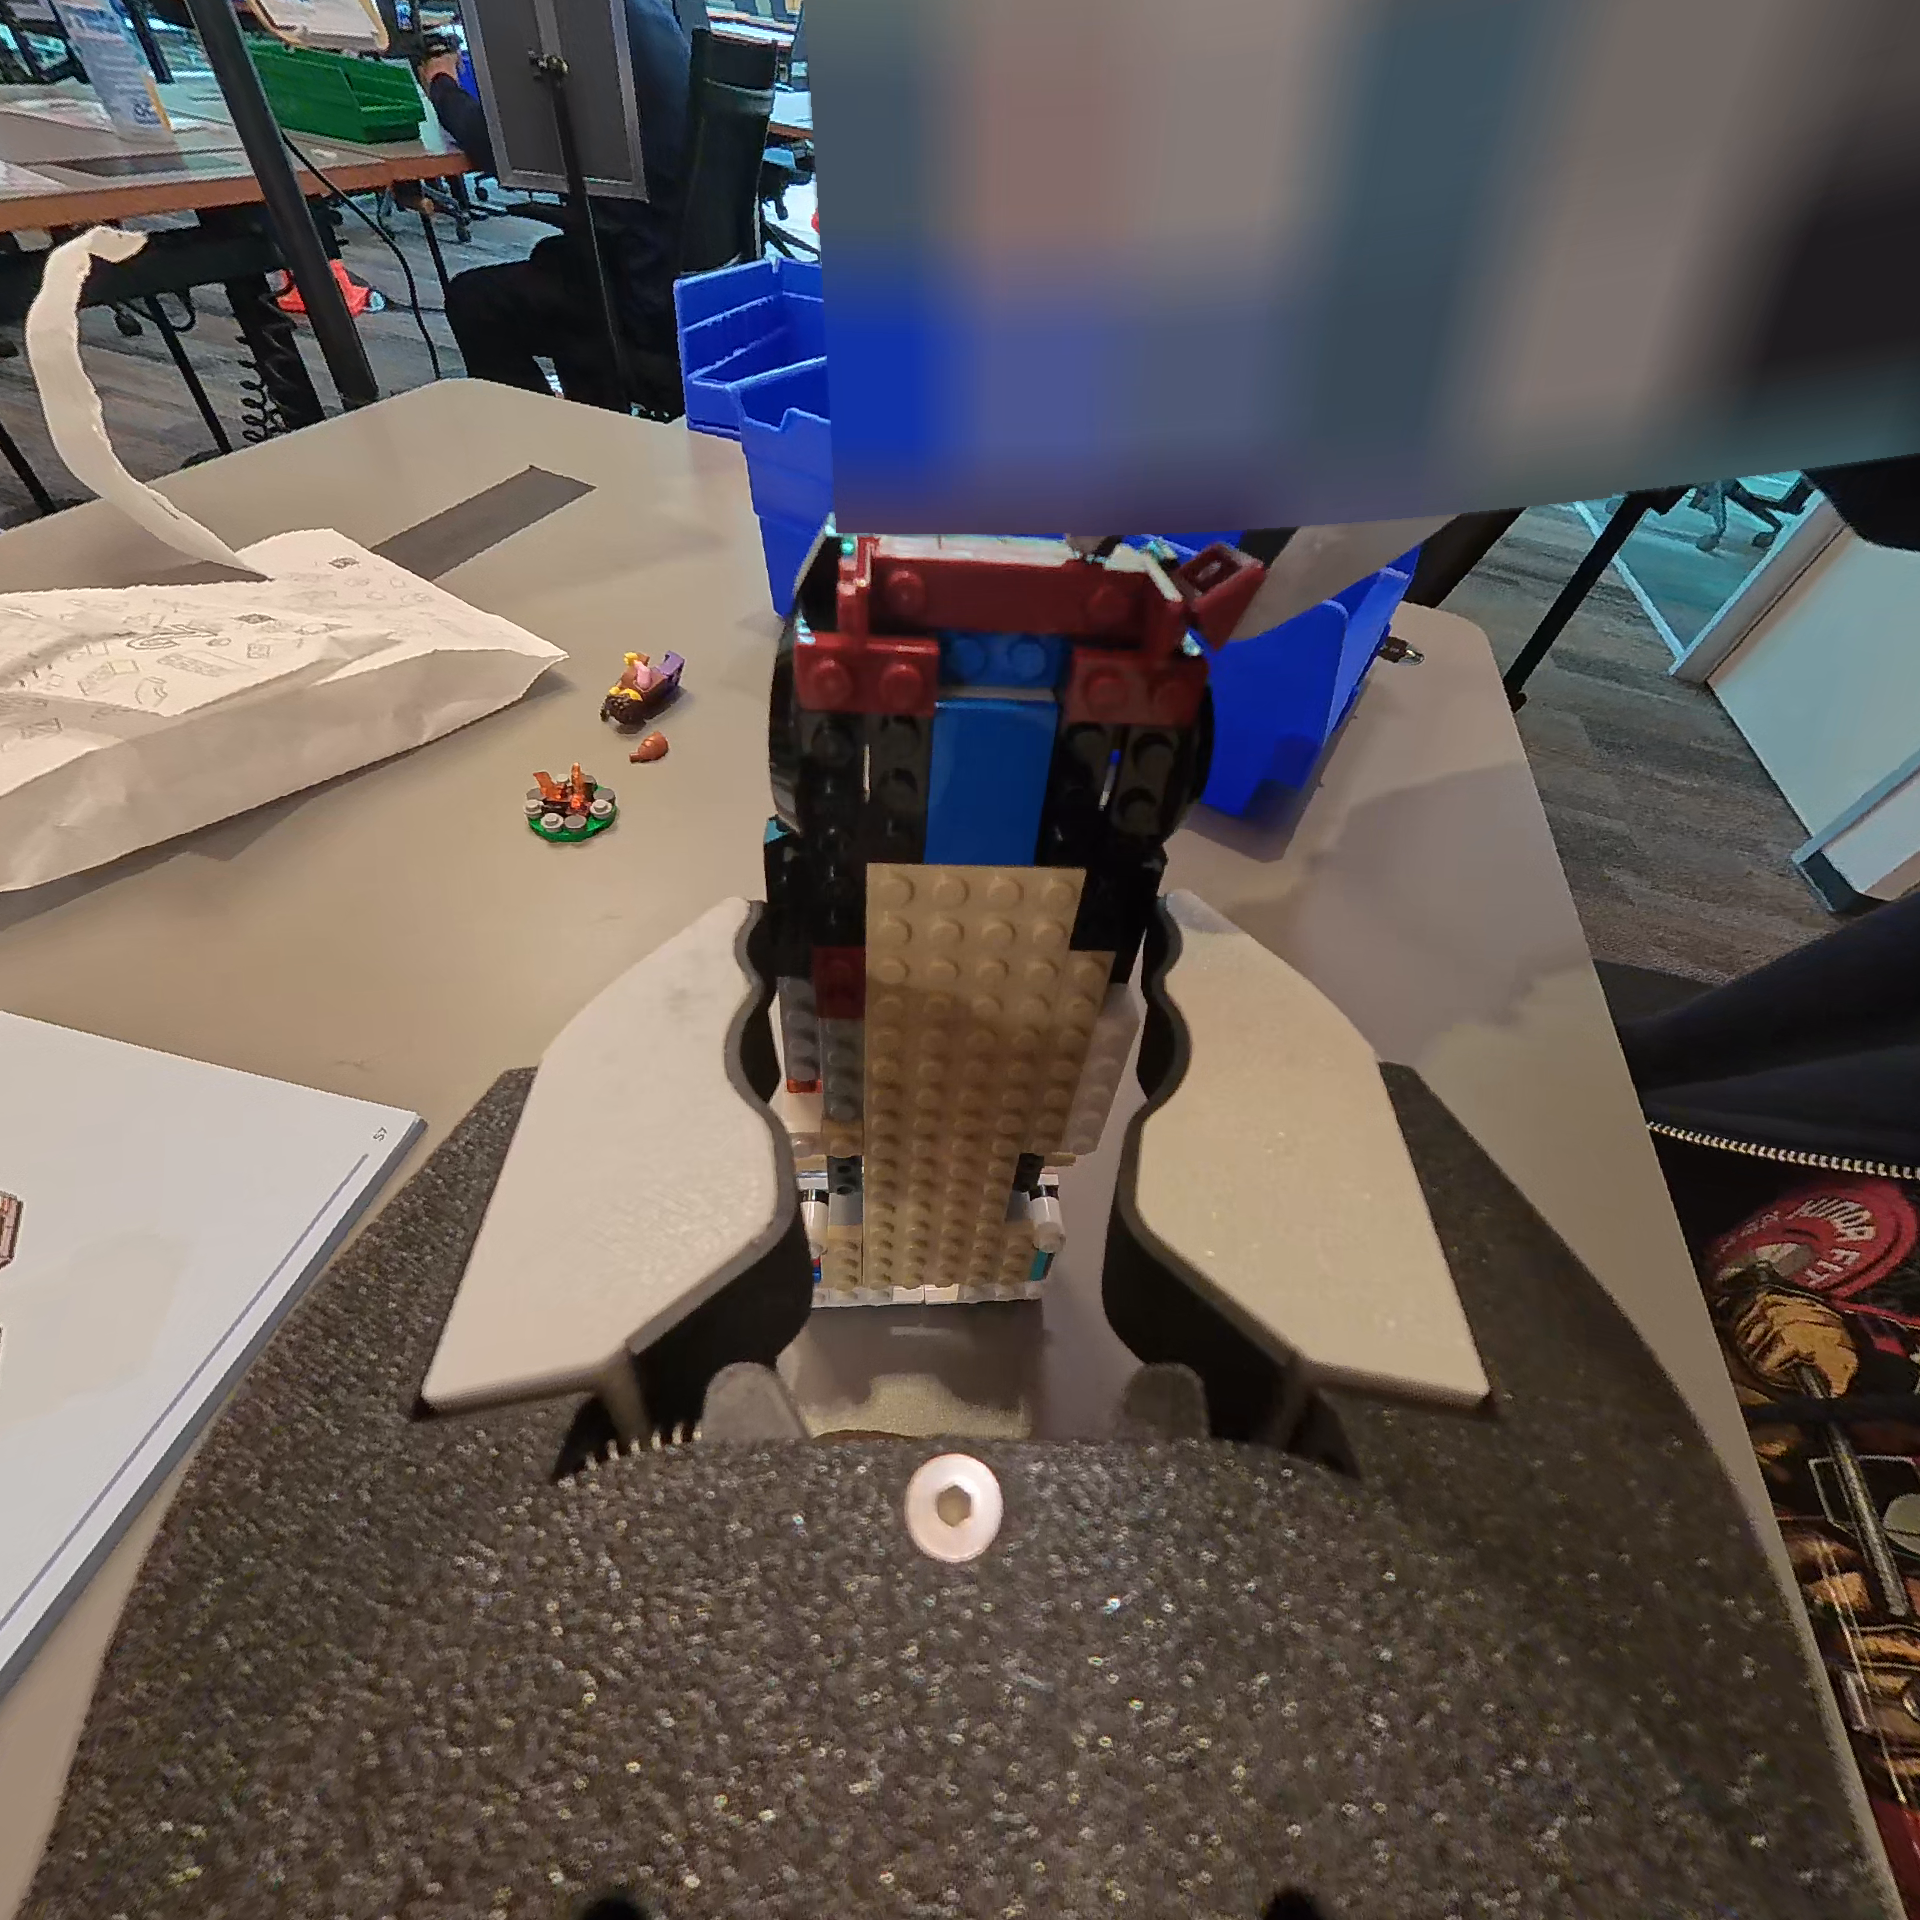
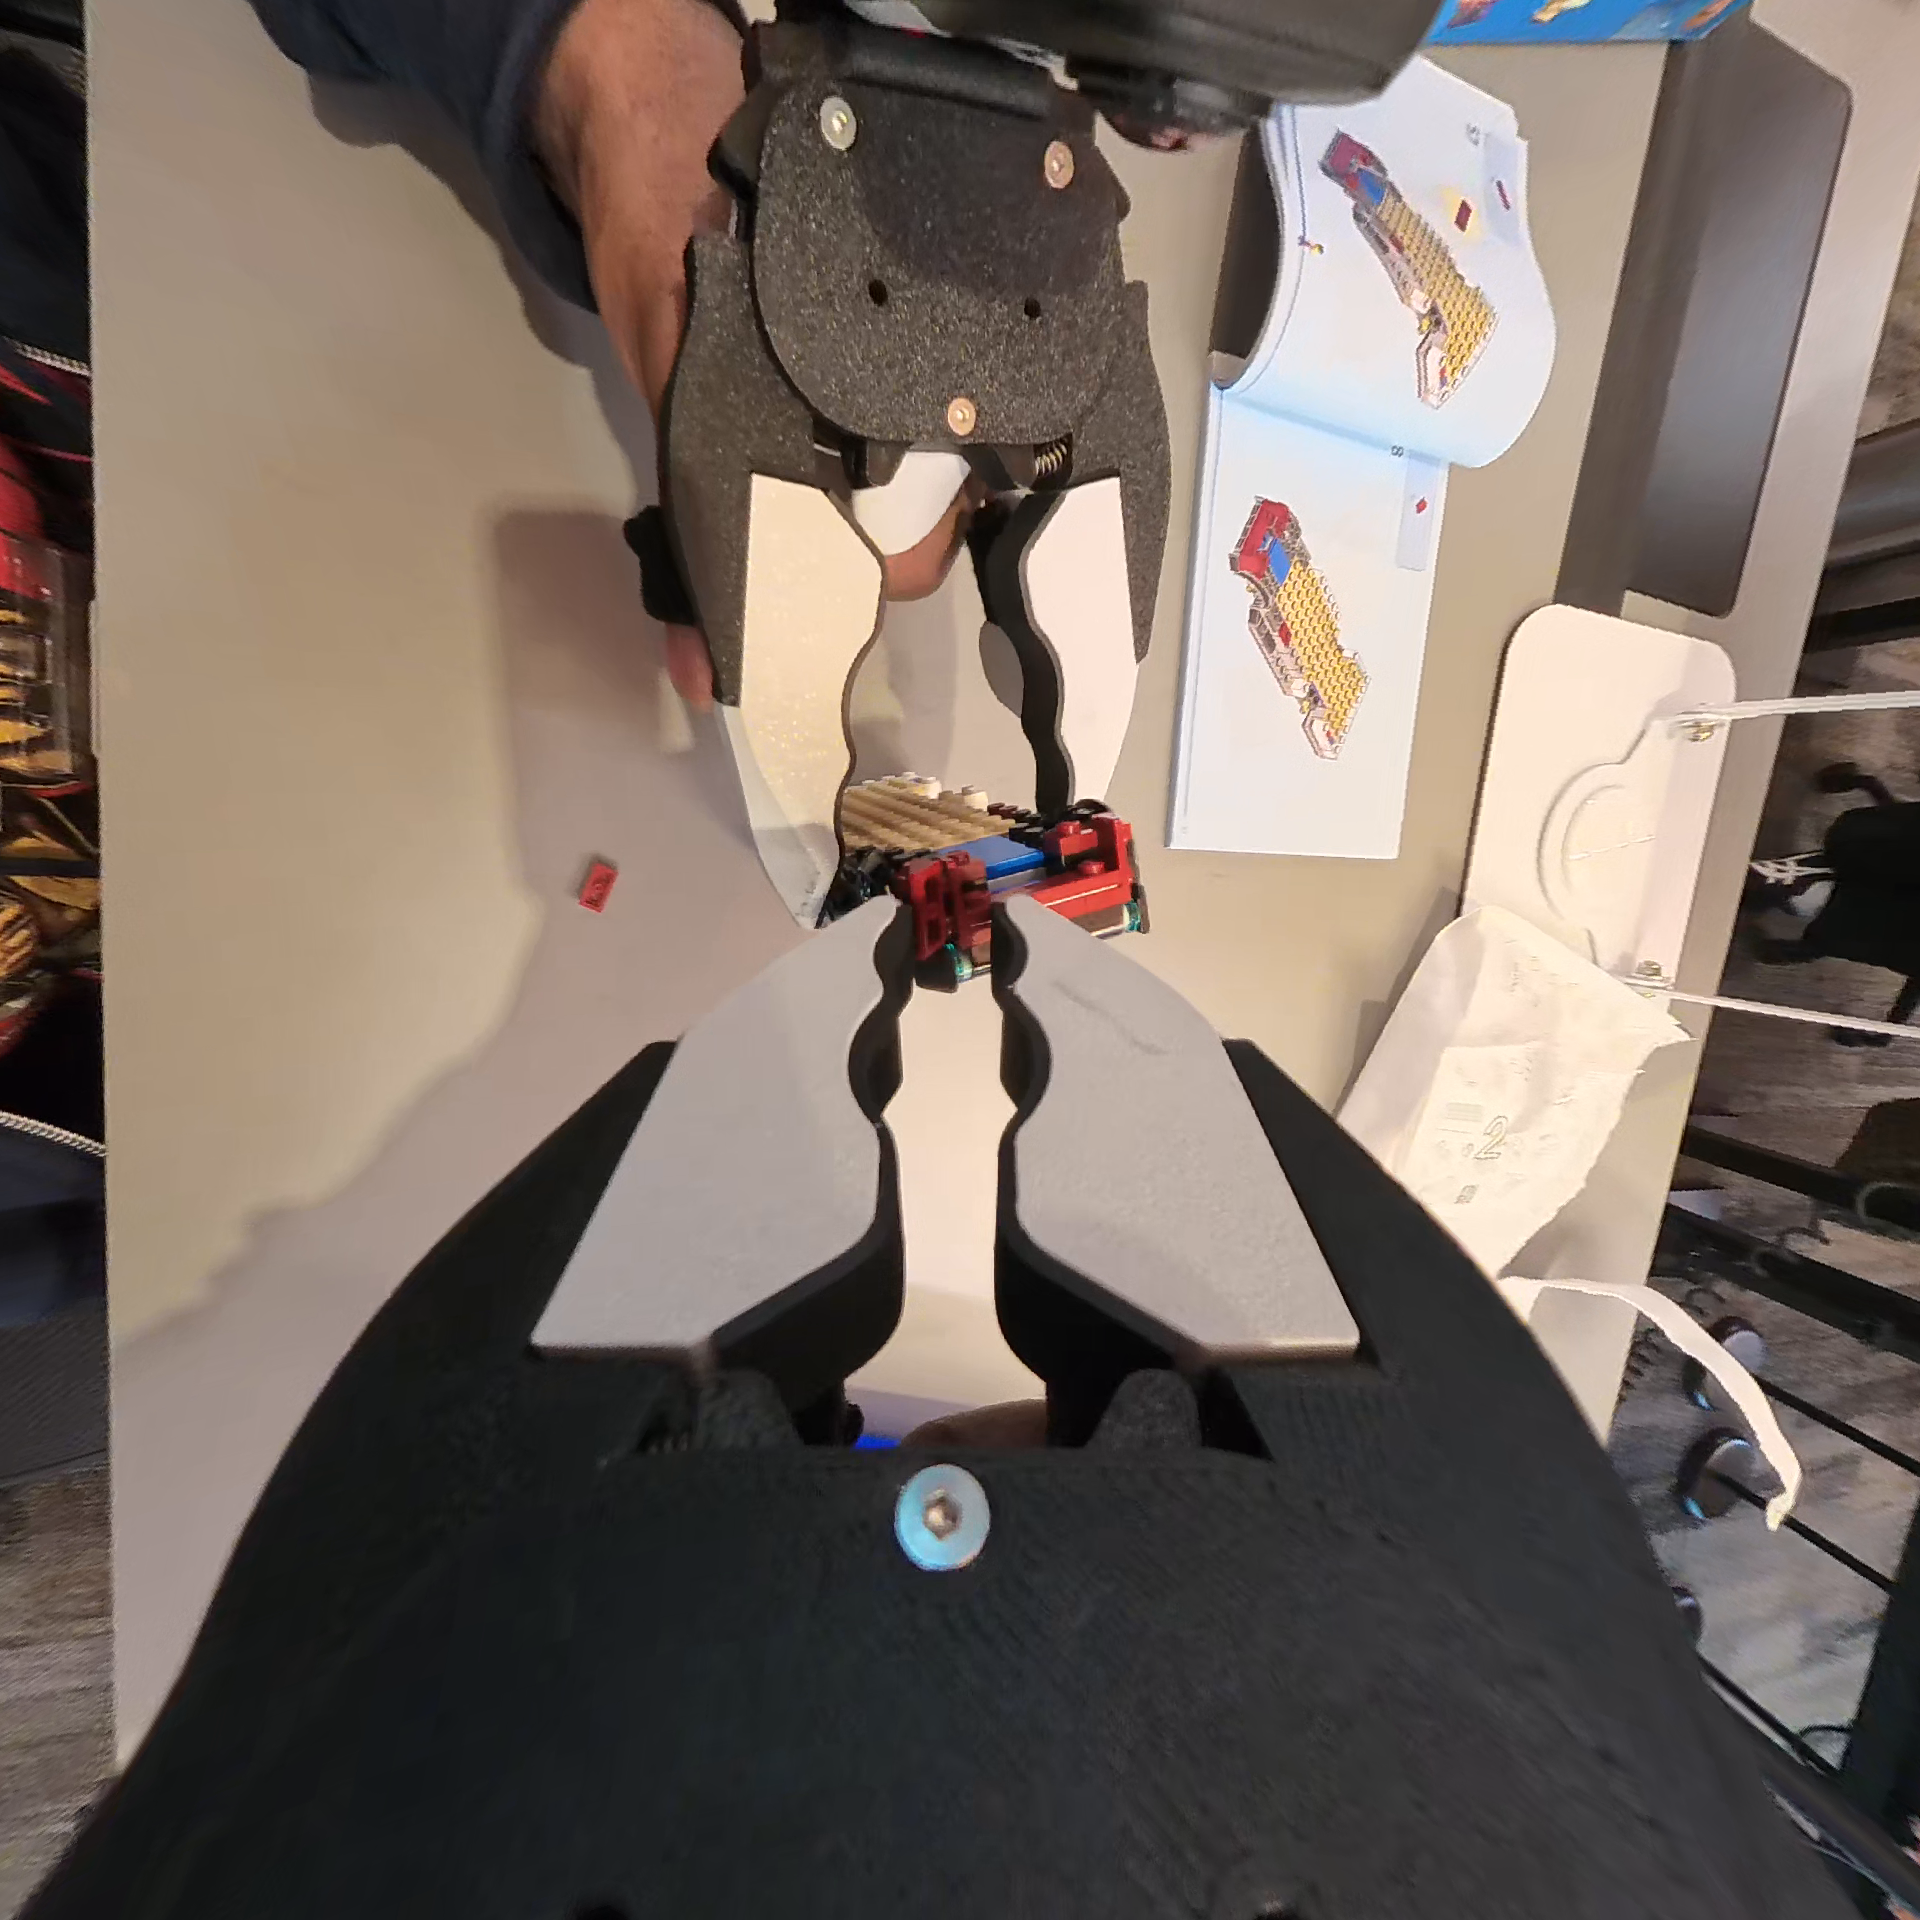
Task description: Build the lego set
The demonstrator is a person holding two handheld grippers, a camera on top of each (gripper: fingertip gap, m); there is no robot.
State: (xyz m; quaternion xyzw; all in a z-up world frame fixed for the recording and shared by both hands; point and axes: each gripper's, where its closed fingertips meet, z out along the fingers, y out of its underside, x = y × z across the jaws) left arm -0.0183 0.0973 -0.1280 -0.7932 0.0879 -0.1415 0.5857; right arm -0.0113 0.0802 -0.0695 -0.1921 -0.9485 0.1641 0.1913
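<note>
Clamping the long tan, black and dark-red brick model [image 1: 977, 1039] above the grey table [image 1: 364, 935], the left gripper [image 1: 961, 997] grips its sides; the right gripper [image 2: 948, 925] pinches its dark-red end piece [image 2: 951, 894]. Light and rigid, it likely snaps apart easily.

The brick model [image 1: 977, 987] is held between the fingers of the left hand-held gripper [image 1: 961, 935] above the middle of the table [image 1: 364, 935]. Its far end is gripped by the right hand-held gripper [image 2: 951, 930]. Behind it, bins [image 1: 758, 395] are set at the far edge. A paper bag [image 1: 208, 686] and small brick pieces [image 1: 571, 805] are found toward the left edge, a booklet [image 1: 135, 1247] at the near left corner.
</note>
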